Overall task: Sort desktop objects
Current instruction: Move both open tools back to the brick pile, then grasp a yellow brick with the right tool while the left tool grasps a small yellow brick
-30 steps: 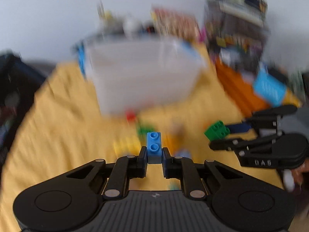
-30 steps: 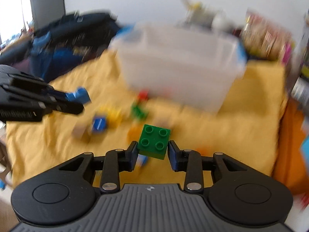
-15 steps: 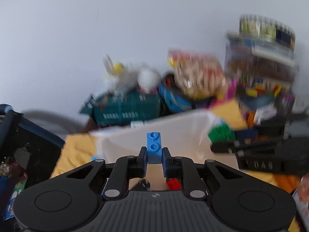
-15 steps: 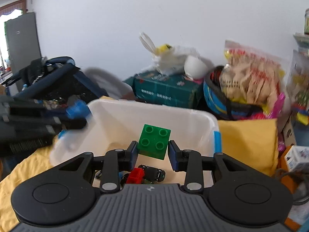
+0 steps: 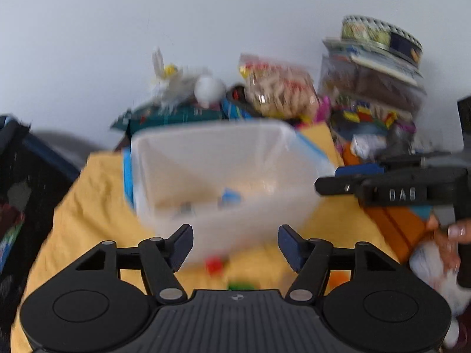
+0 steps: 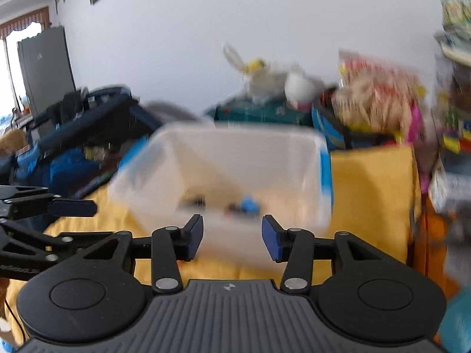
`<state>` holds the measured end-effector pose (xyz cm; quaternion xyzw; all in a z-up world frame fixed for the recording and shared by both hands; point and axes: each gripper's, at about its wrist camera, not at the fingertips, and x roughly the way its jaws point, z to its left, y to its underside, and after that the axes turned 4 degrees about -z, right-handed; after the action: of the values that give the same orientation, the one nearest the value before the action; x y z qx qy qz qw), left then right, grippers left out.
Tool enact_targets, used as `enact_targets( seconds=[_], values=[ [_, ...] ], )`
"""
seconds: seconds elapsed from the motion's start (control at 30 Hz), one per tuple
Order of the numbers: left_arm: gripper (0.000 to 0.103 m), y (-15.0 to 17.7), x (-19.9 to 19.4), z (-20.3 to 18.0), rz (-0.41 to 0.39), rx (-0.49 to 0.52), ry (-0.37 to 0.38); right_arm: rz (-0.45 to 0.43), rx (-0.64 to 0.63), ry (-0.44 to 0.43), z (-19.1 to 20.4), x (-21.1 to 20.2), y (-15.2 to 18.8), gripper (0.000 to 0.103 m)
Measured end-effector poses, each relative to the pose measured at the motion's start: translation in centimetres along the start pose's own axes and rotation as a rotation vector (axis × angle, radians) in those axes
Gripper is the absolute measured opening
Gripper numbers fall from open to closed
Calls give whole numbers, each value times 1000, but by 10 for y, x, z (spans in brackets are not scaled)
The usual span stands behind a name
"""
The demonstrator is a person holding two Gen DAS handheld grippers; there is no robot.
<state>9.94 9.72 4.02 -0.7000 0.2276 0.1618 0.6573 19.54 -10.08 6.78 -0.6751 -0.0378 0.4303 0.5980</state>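
A clear plastic bin (image 5: 176, 161) with blue handles stands on the yellow cloth (image 5: 97, 206) just ahead of both grippers. My left gripper (image 5: 235, 247) is open and empty, close to the bin's near wall. My right gripper (image 6: 232, 236) is also open and empty, facing the same bin (image 6: 191, 153). A blue brick (image 5: 229, 200) lies on the bin's floor, and the right wrist view shows this blue brick (image 6: 250, 204) beside small dark pieces. Blur hides the green brick. Loose on the cloth before the bin are a red brick (image 5: 213, 264) and a green brick (image 5: 241, 285).
Toys, boxes and snack bags (image 5: 279, 94) are piled behind the bin against the white wall. A dark bag (image 6: 73, 123) sits to the left. Stacked boxes (image 5: 376, 94) and orange items (image 5: 397, 223) crowd the right edge, where a hand (image 5: 450, 235) holds the right tool.
Both grippers have opened. The blue brick has left the left gripper and the green brick has left the right one. Both views have tilted down and pulled back from the bin.
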Motion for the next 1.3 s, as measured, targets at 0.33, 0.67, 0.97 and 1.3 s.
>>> enact_targets(
  seconds=[0.33,0.67,0.97,1.3],
  values=[
    [67,104,-6,-40,267,83,99,221,-488,-158,59,-22,112,46],
    [67,109,-24,-54,240,99,140,207,-1033,-236,105,3,135,20],
    [67,109,-29,-64,240,130,163,214,-1047,-270,98,11,149,32],
    [64,99,2,-77,244,153,147,332,-655,-211,61,-10,125,27]
  ],
)
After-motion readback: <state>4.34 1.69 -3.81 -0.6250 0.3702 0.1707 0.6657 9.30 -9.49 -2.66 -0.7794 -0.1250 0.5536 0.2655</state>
